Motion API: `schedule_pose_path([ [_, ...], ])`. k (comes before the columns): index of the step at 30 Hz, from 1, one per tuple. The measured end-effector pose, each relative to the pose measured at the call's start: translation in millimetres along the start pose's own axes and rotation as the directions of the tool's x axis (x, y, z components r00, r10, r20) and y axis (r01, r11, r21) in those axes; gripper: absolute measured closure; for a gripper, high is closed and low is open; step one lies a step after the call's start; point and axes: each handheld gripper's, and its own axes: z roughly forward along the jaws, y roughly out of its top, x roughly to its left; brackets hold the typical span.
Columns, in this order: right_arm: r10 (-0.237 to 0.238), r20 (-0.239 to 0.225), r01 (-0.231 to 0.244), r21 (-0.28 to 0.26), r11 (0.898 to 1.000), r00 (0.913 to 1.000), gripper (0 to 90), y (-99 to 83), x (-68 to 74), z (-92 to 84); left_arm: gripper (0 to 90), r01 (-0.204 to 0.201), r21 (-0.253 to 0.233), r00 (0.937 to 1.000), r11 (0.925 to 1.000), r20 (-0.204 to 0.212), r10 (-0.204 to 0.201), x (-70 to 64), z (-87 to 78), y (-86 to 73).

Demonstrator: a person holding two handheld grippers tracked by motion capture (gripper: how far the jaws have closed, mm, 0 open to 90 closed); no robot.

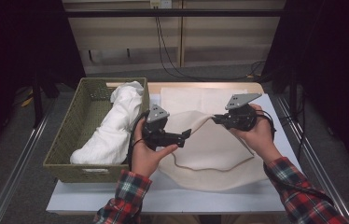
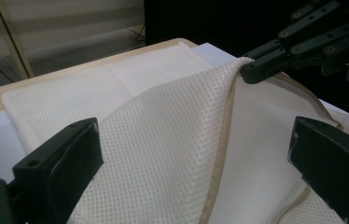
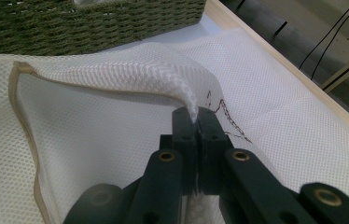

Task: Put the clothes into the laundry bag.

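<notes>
Jaws, R gripper [image 3: 196,122]: pressed together on upper layer of cream mesh laundry bag w/ beige binding tape at its mouth [image 1: 210,149], pinch sits just back from taped rim; fabric tented up off table. Jaws, L gripper [image 2: 196,154]: spread wide apart, nothing between them, aimed at raised mesh from bag's basket side. Bag location: flat on white-topped table w/ pale wood edge [image 1: 172,198], centre-right, directly in front of person, mouth opening toward L gripper; second flat sheet of same mesh lying beyond it toward far edge. Adjacent: olive-green woven rectangular basket [image 1: 65,149] at table's left end, touching or just beside bag's near-left side; contains bulky white crumpled cloth bundle [image 1: 112,128], part draped over basket's right rim. Step in hand, judged: opening bag mouth, prob. to load bundle. Handling notes: hold R pinch steady & high so top layer stays separated from bottom layer; bring L jaws onto taped rim, not bare mesh — tape stiffer, less likely to slip or snag; take one layer only, check lower layer left lying on table; then pull grips apart sideways to widen mouth. Risks: open-weave mesh catching on jaw edges; dark loose thread near R pinch, avoid tugging there; two layers grabbed together = mouth stays shut.
</notes>
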Motion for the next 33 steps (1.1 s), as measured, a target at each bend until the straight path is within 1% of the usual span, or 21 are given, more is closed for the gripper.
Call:
schedule_pose_path([
  [1, 0.000, 0.000, 0.000, 0.001, 1.000, 1.0000, 88.2, -0.1, 0.3, 0.0, 2.7, -0.004, -0.002, 1.0000, 1.0000, 0.001, 0.004, 1.4, 0.5, 2.0],
  [2, -0.004, -0.001, 0.004, 0.002, 1.000, 1.0000, 88.2, -0.7, 0.5, 0.3, 2.7, -0.006, -0.001, 0.9999, 1.0000, -0.011, 0.006, 3.3, 0.0, 6.6],
  [3, -0.005, -0.002, 0.005, 0.003, 1.000, 1.0000, 88.2, -1.2, 0.2, 0.2, 2.7, -0.006, -0.001, 0.9999, 1.0000, -0.011, 0.006, 3.3, 0.0, 6.6],
  [6, 0.003, -0.002, -0.003, 0.005, 1.000, 1.0000, 88.2, -2.0, -0.2, -0.8, 2.7, 0.002, 0.000, 0.9998, 1.0000, -0.018, -0.002, 11.3, -1.1, 15.0],
  [7, 0.003, -0.002, -0.003, 0.005, 1.000, 1.0000, 88.2, -2.0, -0.2, -0.8, 2.8, 0.002, 0.000, 0.9998, 1.0000, -0.018, -0.002, 11.3, -1.1, 15.0],
  [9, 0.000, 0.000, 0.000, 0.003, 1.000, 1.0000, 88.2, -2.0, -0.7, -1.3, 2.9, 0.002, 0.006, 0.9993, 1.0000, -0.037, -0.002, 16.9, -1.9, 18.9],
  [10, 0.002, 0.001, -0.002, 0.006, 1.000, 1.0000, 88.1, -2.0, -0.8, -1.9, 2.9, 0.022, -0.004, 0.9989, 0.9998, -0.041, -0.022, 21.6, -2.0, 21.0],
  [11, 0.002, 0.001, -0.002, 0.006, 1.000, 1.0000, 88.1, -2.0, -0.8, -1.9, 2.9, 0.022, -0.004, 0.9989, 0.9998, -0.041, -0.022, 21.6, -2.0, 21.0],
  [12, 0.002, 0.000, -0.002, 0.002, 1.000, 1.0000, 88.2, -2.2, -1.3, -2.2, 2.9, 0.023, 0.000, 0.9981, 0.9997, -0.057, -0.023, 27.2, -3.0, 23.3],
  [13, 0.002, 0.000, -0.002, 0.002, 1.000, 1.0000, 88.2, -2.2, -1.3, -2.2, 2.9, 0.023, 0.000, 0.9981, 0.9997, -0.057, -0.023, 27.2, -3.0, 23.3],
  [14, 0.001, -0.002, -0.001, 0.002, 1.000, 1.0000, 88.2, -2.3, -1.4, -2.4, 2.9, 0.029, 0.010, 0.9973, 0.9995, -0.068, -0.028, 31.7, -4.3, 25.0],
  [15, 0.001, -0.001, -0.001, 0.001, 1.000, 1.0000, 88.2, -2.5, -1.3, -2.4, 2.9, 0.032, 0.006, 0.9974, 0.9995, -0.065, -0.032, 34.2, -4.7, 25.6],
  [18, 0.001, 0.003, -0.002, 0.005, 1.000, 1.0000, 88.2, -3.1, -0.4, -1.9, 2.9, 0.045, 0.008, 0.9943, 0.9989, -0.097, -0.044, 45.8, -10.8, 28.5],
  [19, 0.001, 0.003, -0.002, 0.005, 1.000, 1.0000, 88.2, -3.1, -0.4, -1.9, 2.9, 0.045, 0.008, 0.9943, 0.9989, -0.097, -0.044, 45.8, -10.8, 28.5],
  [22, 0.004, 0.001, -0.004, 0.006, 1.000, 1.0000, 88.2, -4.1, -0.5, -1.8, 3.1, 0.048, 0.023, 0.9903, 0.9986, -0.132, -0.045, 56.7, -17.9, 28.1],
  [23, 0.004, 0.001, -0.004, 0.006, 1.000, 1.0000, 88.2, -4.1, -0.5, -1.8, 3.1, 0.048, 0.023, 0.9903, 0.9986, -0.132, -0.045, 56.7, -17.9, 28.1],
  [28, -0.004, -0.001, 0.004, 0.007, 1.000, 1.0000, 88.2, -4.4, 0.3, -0.9, 3.1, 0.039, 0.065, 0.9841, 0.9971, -0.176, -0.027, 72.5, -26.1, 24.3],
  [29, -0.004, -0.001, 0.004, 0.007, 1.000, 1.0000, 88.2, -4.4, 0.3, -0.9, 3.1, 0.039, 0.065, 0.9841, 0.9971, -0.176, -0.027, 72.5, -26.1, 24.3],
  [30, -0.003, 0.002, 0.003, 0.010, 1.000, 1.0000, 88.2, -4.4, 0.8, -0.8, 3.1, 0.047, 0.068, 0.9820, 0.9966, -0.186, -0.034, 77.3, -29.7, 23.5],
  [31, -0.003, 0.002, 0.003, 0.010, 1.000, 1.0000, 88.2, -4.4, 0.8, -0.8, 3.1, 0.047, 0.068, 0.9820, 0.9966, -0.186, -0.034, 77.3, -29.7, 23.5],
  [33, -0.005, -0.002, 0.005, 0.010, 1.000, 1.0000, 88.2, -4.7, 0.3, -0.4, 3.1, 0.043, 0.075, 0.9794, 0.9963, -0.200, -0.027, 83.1, -34.6, 22.8],
])
